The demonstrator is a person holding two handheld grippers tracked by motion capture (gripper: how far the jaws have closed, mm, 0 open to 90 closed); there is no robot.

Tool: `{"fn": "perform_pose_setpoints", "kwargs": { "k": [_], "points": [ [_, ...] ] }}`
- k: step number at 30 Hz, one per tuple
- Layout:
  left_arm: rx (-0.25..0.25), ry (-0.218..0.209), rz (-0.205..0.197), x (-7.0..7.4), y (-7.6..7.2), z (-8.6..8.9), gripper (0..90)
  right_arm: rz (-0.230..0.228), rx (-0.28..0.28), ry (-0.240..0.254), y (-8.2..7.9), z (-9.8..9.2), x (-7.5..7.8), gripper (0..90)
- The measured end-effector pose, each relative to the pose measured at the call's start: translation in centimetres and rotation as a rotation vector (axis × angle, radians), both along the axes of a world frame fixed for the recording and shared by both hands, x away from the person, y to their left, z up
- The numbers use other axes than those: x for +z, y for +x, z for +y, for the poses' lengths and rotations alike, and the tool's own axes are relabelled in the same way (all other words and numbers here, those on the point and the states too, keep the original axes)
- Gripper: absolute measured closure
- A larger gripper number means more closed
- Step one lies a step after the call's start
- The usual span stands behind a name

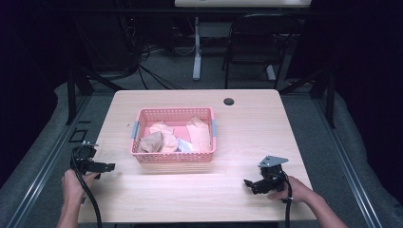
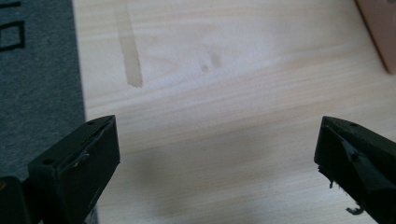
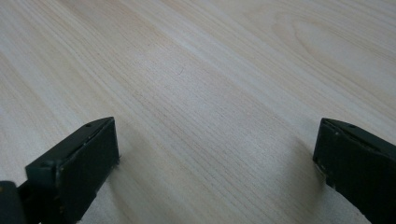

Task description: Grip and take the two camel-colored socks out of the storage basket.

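A pink basket point(image 1: 174, 156) is sitting in the middle of the table point(image 1: 247, 128), and crumpled pieces of cloth point(image 1: 164, 138) in peach and tan are lying piled inside it, with a white scrap point(image 1: 185, 146) poking out between them. This pile looks like the work in hand, since it is the nearest thing to both tools.

The left gripper point(image 1: 105, 167) is resting near the table's left edge, well apart from the basket, and its jaws are standing wide apart with only bare wood between them in the left gripper view. The right gripper point(image 1: 251, 185) is lying on the near right part of the table, also well apart from the basket, and its jaws are likewise gaping over bare wood in the right gripper view.

The likely trouble is coming from the basket itself: it is light and open-meshed, so a jaw catching its rim or wall could drag or tip it. The cloths are overlapping, so a pinch on one could lift its neighbour too, or a shallow pinch could let the fabric slip out. The left hand point(image 1: 73, 184) is working close to the table's edge, where a trailing cable point(image 1: 92, 202) could snag.

Nothing is standing between either gripper and the basket. A dark round hole point(image 1: 229, 101) is sitting in the tabletop beyond it, and a chair point(image 1: 252, 42) is standing behind the table.
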State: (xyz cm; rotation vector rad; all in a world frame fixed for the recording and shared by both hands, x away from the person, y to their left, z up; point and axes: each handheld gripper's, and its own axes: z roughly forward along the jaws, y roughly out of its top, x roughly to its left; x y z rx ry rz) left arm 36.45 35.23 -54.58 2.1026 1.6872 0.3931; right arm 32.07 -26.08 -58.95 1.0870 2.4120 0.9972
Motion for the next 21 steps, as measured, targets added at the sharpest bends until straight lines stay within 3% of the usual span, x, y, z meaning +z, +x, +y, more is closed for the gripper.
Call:
{"fn": "perform_pose_setpoints", "kwargs": {
  "k": [3,7,12,21],
  "points": [
    [0.033,-0.015,-0.007,1.0,0.2,0.0,0.2,-0.002,-0.001,0.001,0.0,0.0,0.0,0.0],
    [0.035,-0.038,-0.019,2.7,0.6,-0.3,0.4,-0.001,0.001,-0.003,0.0,0.0,0.0,0.0],
    [0.022,-0.057,-0.065,5.0,0.7,-1.0,0.2,0.0,0.002,-0.002,0.0,0.0,0.0,0.0],
    [-0.016,-0.044,-0.095,7.9,0.9,-2.4,0.0,0.001,-0.001,-0.005,-0.1,0.0,0.0,0.0]
  ]
}}
